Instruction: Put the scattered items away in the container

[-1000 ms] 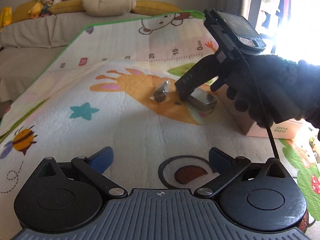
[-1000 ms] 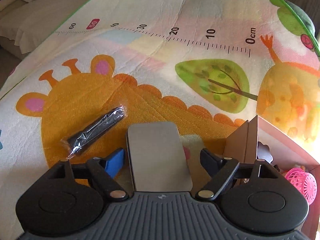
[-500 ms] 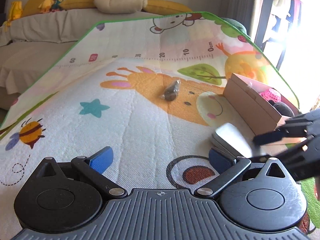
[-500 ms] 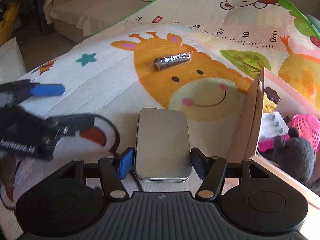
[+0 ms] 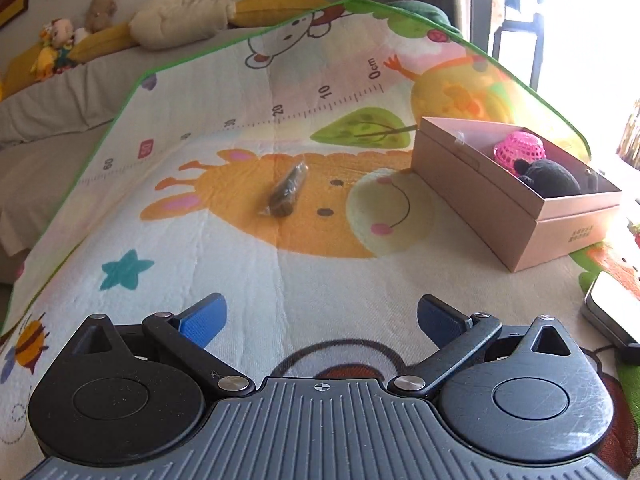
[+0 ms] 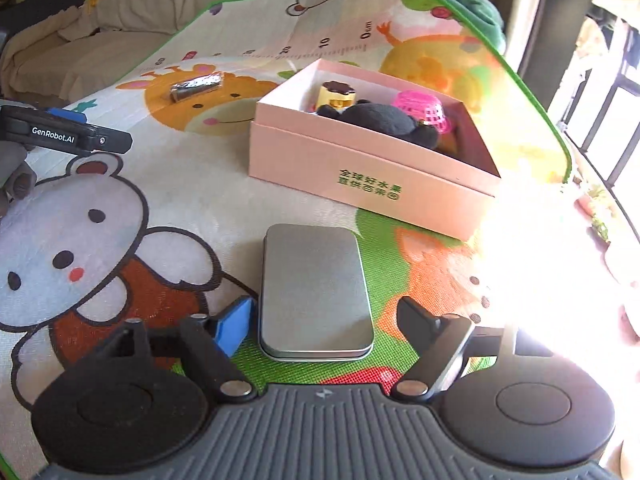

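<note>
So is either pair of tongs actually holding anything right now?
No. The right tongs are opening around the silver tin, pads clear of its sides; it lies on the mat. The left tongs are open and empty.

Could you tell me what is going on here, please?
A person is tidying loose items from a play mat into a pink box, with a gripper in each hand. The right gripper is opening around a flat metal tin lying on the mat just short of the box, its pads clear of the tin. The left gripper is open and empty. A small wrapped dark item lies on the giraffe print. The box already holds a pink mesh ball and a black plush toy.
</note>
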Motion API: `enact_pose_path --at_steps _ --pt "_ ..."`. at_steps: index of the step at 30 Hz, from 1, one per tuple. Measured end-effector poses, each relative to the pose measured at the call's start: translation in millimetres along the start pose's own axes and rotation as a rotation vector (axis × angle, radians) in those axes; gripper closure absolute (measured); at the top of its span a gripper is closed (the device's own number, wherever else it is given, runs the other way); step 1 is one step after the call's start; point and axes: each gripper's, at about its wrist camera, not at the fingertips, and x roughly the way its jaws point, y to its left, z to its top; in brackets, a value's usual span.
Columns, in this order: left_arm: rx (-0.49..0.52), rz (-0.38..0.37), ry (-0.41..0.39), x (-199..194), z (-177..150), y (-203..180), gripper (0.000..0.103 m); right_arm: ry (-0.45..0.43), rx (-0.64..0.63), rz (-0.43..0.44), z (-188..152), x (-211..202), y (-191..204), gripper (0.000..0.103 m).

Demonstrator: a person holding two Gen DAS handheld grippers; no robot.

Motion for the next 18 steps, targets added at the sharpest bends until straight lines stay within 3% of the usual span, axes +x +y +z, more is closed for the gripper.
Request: enact_pose_path --at_steps 6,9,12,15,18 --pt "0.079 0.089 -0.031 40 45 -2 0.001 -0.106 0.217 0.043 -22 -4 -8 0.007" --pt "0.083 0.127 -0.011 67 61 1 0.026 -0.115 0.231 0.029 -24 -3 -9 0.005" --pt "0.05 0.129 0.01 91 71 4 0.023 -0.112 0.287 0.042 -27 -2 -18 0.002" --pt "0.018 0.114 0.035 109 77 4 0.026 -0.092 0.335 0.064 -27 3 -24 0.0" --pt "0.034 0.116 0.052 120 79 -2 0.045 -0.091 0.332 0.062 -29 3 -23 0.0"
